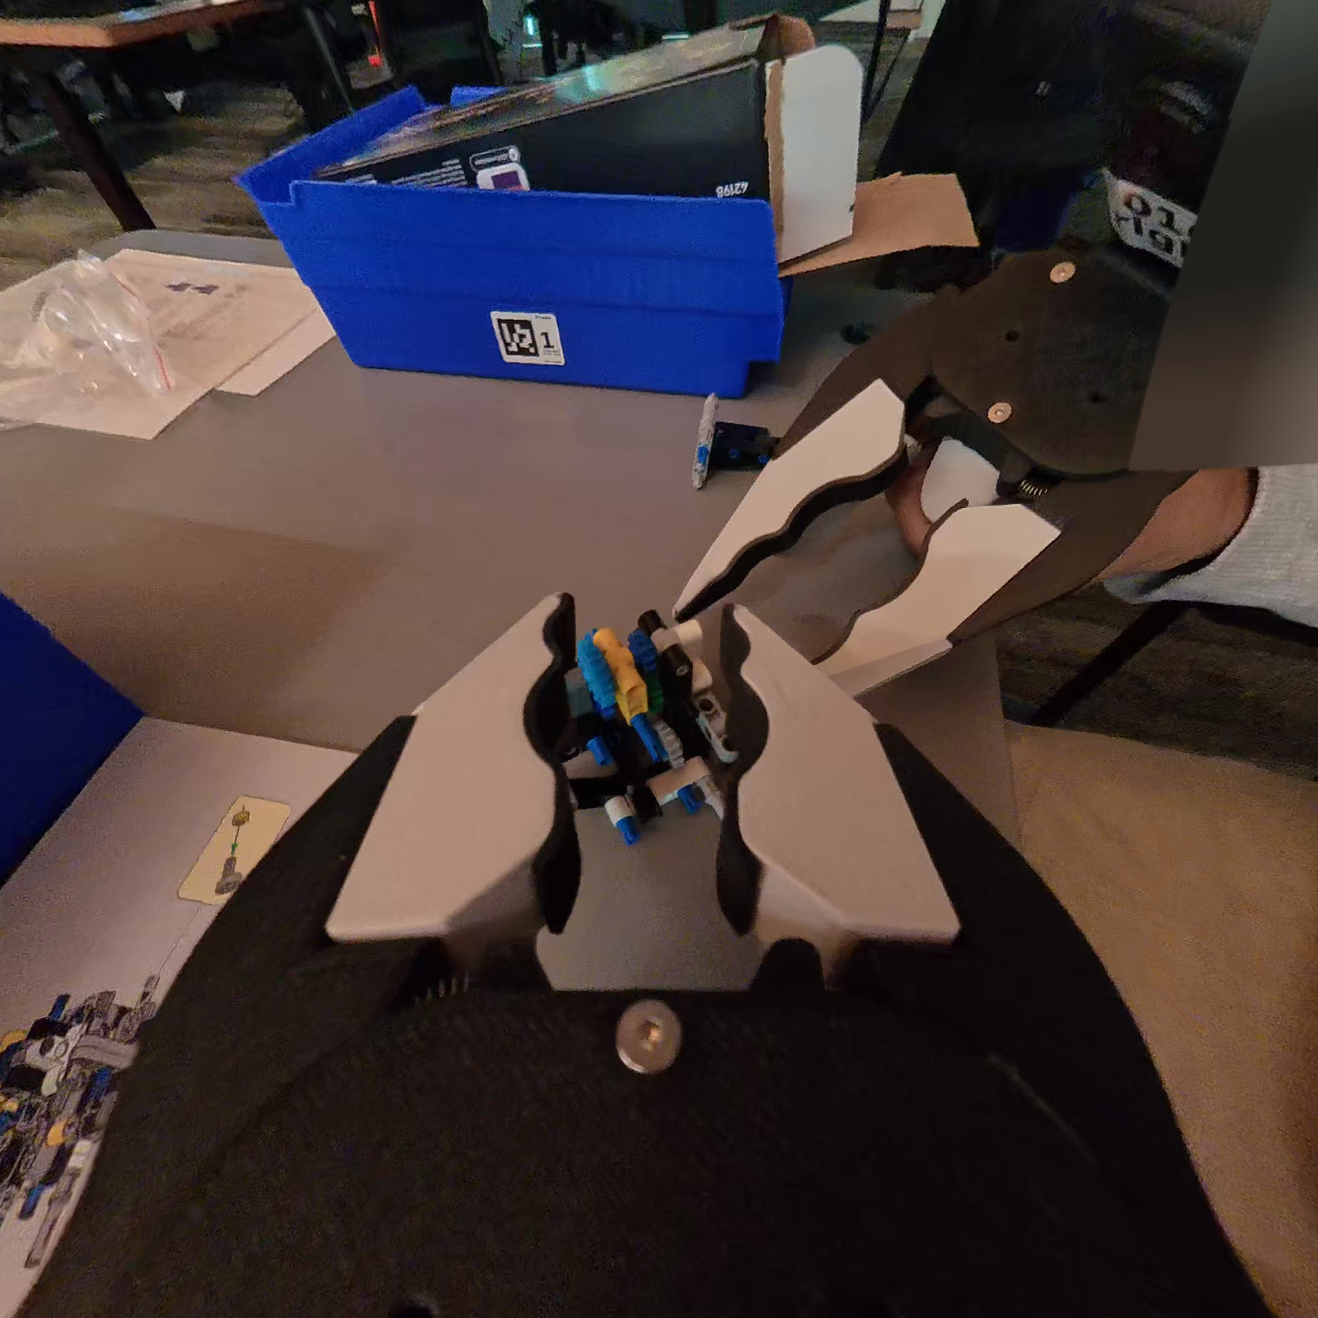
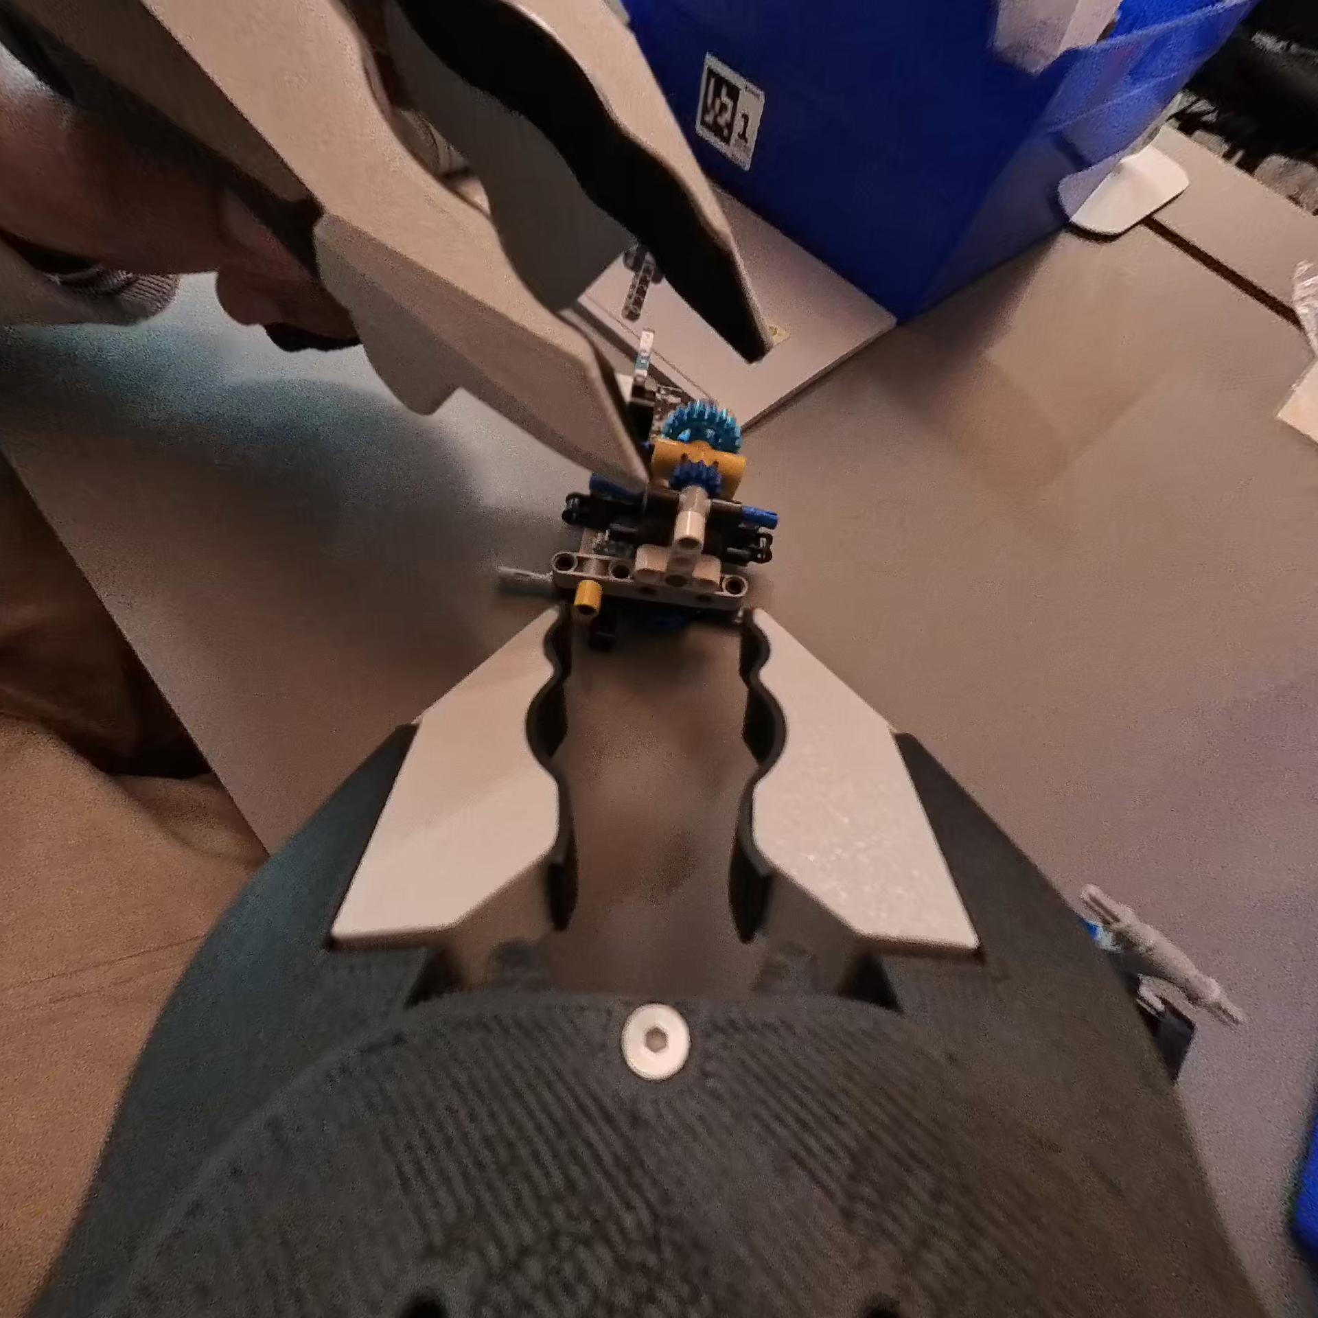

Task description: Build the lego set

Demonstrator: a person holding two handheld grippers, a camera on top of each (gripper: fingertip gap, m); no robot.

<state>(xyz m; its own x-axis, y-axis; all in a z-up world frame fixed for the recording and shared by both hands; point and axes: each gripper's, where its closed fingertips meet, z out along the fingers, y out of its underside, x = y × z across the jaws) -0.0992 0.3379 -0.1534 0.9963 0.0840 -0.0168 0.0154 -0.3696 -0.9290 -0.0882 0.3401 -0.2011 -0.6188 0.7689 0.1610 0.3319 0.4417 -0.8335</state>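
Note:
A small lego assembly (image 1: 645, 713) of black and grey beams, blue gears and a yellow piece sits between the fingers of my left gripper (image 1: 645, 613), which is shut on it and holds it just above the grey table (image 1: 356, 535). My right gripper (image 1: 756, 635) reaches in from the right with its jaws open, and its upper fingertip touches a white part of the assembly. In the right wrist view the assembly (image 2: 663, 528) is just ahead of the open right gripper (image 2: 652, 620). The left gripper (image 2: 699, 399) comes in from the upper left.
A blue bin (image 1: 542, 285) holding the black set box (image 1: 642, 135) stands at the back. A small black sub-assembly (image 1: 734, 449) lies before it. Papers and a plastic bag (image 1: 78, 335) lie far left. The instruction booklet (image 1: 71, 1070) is near left. A grey part (image 2: 1155, 956) lies to the right. My hands' fingertips stand some 5 cm from each other.

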